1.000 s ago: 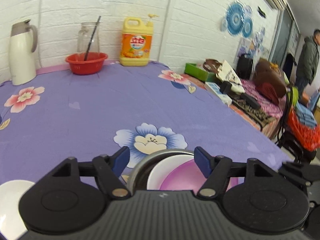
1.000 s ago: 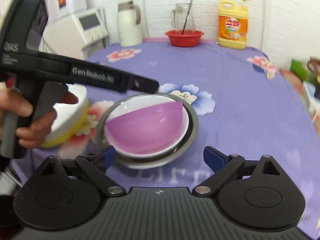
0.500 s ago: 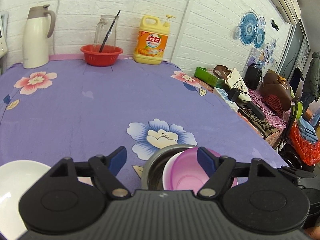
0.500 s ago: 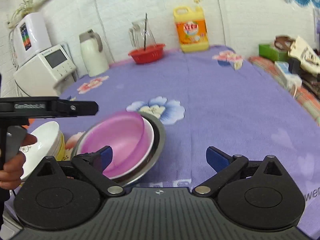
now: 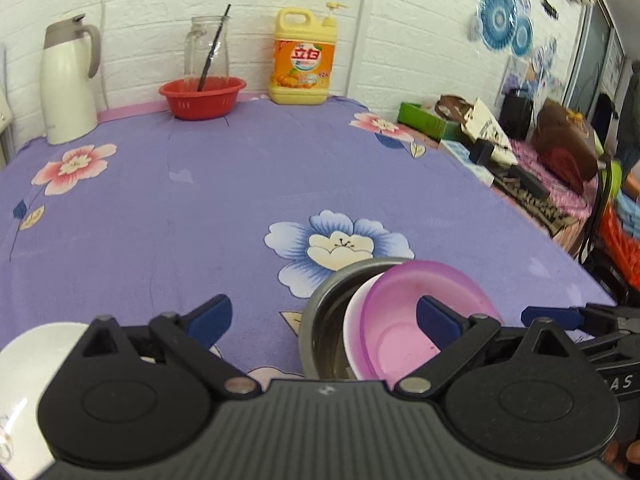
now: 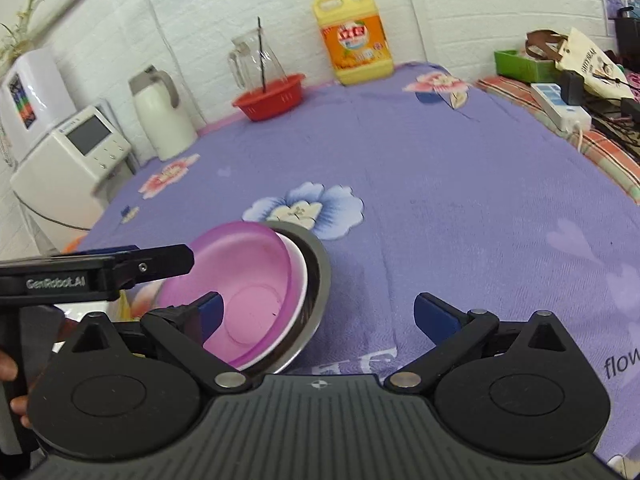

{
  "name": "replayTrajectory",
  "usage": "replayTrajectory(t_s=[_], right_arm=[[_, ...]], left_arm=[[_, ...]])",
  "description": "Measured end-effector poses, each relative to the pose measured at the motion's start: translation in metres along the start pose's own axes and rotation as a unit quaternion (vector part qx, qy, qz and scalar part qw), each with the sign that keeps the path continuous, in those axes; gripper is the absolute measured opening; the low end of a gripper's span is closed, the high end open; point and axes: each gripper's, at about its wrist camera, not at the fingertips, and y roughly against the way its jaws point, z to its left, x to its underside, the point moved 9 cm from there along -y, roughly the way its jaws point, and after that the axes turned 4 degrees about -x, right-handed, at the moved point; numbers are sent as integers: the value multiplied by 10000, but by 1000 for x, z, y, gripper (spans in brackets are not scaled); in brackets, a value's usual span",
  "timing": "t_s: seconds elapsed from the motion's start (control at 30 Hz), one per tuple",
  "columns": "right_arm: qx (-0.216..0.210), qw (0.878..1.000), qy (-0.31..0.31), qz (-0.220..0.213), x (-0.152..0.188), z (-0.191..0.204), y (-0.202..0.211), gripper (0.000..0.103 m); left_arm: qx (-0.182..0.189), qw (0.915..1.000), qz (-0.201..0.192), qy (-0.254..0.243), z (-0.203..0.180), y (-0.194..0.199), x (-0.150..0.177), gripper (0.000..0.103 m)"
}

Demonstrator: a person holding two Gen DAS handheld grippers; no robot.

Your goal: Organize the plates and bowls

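A pink plastic bowl [image 5: 416,320] lies tilted inside a white bowl [image 5: 354,312], both nested in a steel bowl [image 5: 324,312] on the purple flowered cloth. The stack also shows in the right wrist view: pink bowl [image 6: 248,284], steel bowl [image 6: 320,276]. My left gripper [image 5: 324,318] is open and empty, with its right finger over the pink bowl. My right gripper [image 6: 318,314] is open and empty, with its left finger over the pink bowl. A white bowl [image 5: 28,376] sits at the lower left of the left wrist view.
At the back wall stand a white thermos [image 5: 68,84], a red basket [image 5: 202,96] holding a glass jug, and a yellow detergent bottle [image 5: 302,64]. A white appliance [image 6: 72,156] stands left of the table. A cluttered bench [image 5: 520,160] lies to the right.
Both grippers have shifted around the bowl stack. The stack now sits lower right in the left view and lower left in the right view. Both stay open.
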Motion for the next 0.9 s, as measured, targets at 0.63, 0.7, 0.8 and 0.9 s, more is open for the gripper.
replayTrajectory(t_s=[0.63,0.7,0.8,0.9], right_arm=[[383,9979,492,203,16,8,-30,103],[339,9980,501,160,15,7,-30,103],[453,9964,646,306,14,10,-33,103],[408,9966,625,339,14,16,-35,103]], left_arm=[[111,9966,662,-486,-11,-44,14,97],[149,9966,694,-423,-10,-47,13,97],[130,9967,692,-408,-11,-48,11,97],[126,9967,696,-405,-11,-48,12,97]])
